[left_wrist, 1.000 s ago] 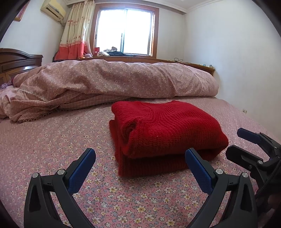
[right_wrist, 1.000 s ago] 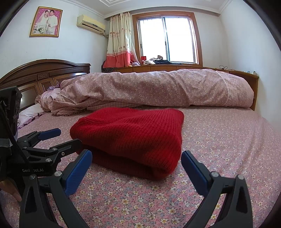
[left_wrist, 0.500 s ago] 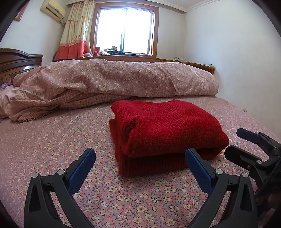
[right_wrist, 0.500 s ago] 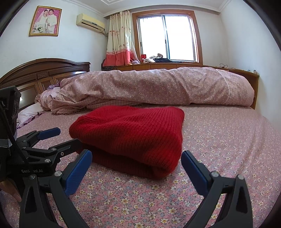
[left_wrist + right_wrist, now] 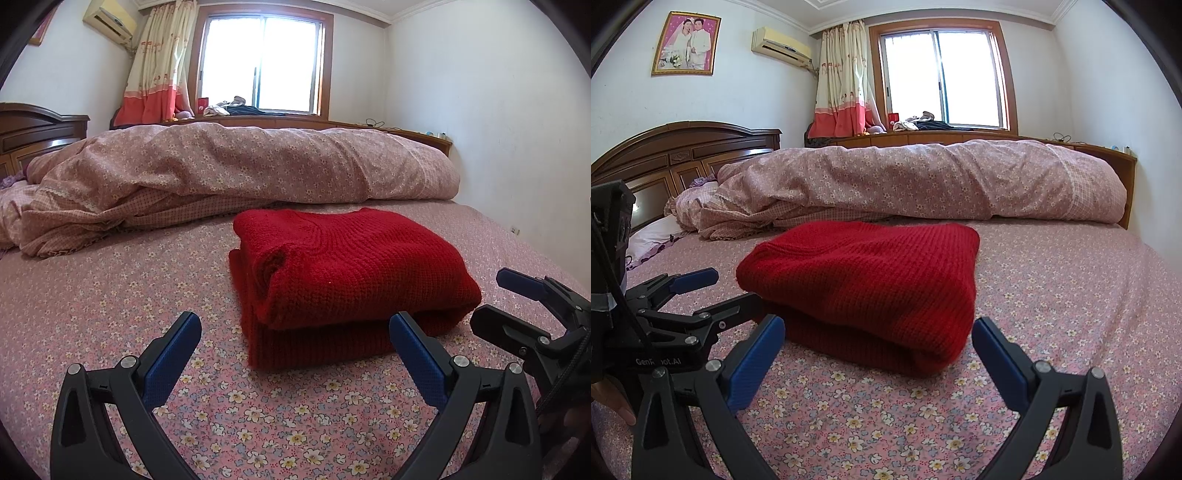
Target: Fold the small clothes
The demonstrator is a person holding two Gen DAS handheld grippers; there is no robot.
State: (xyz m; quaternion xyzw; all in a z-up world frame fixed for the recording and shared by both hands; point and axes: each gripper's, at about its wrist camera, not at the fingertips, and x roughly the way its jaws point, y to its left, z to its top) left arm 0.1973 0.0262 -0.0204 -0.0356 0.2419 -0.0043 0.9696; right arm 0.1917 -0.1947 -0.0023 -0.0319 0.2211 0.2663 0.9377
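- Left wrist view is showing the red sweater [image 5: 354, 273] lying folded on the bed [image 5: 110, 295].
- Left gripper [image 5: 295, 354] and right gripper [image 5: 879, 354] are holding nothing, jaws wide apart.
- Folding is looking finished.

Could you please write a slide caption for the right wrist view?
Folded red sweater lies on the floral bedsheet, both grippers, right and left, open beside it.

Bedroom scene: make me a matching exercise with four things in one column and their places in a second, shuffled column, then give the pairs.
Things:
1. red sweater
2. rolled quilt
3. framed photo
4. air conditioner

Places:
A. on the wall, left of the curtain
B. on the wall over the headboard
C. folded on the floral sheet
D. along the far side of the bed

Pairs: 1-C, 2-D, 3-B, 4-A
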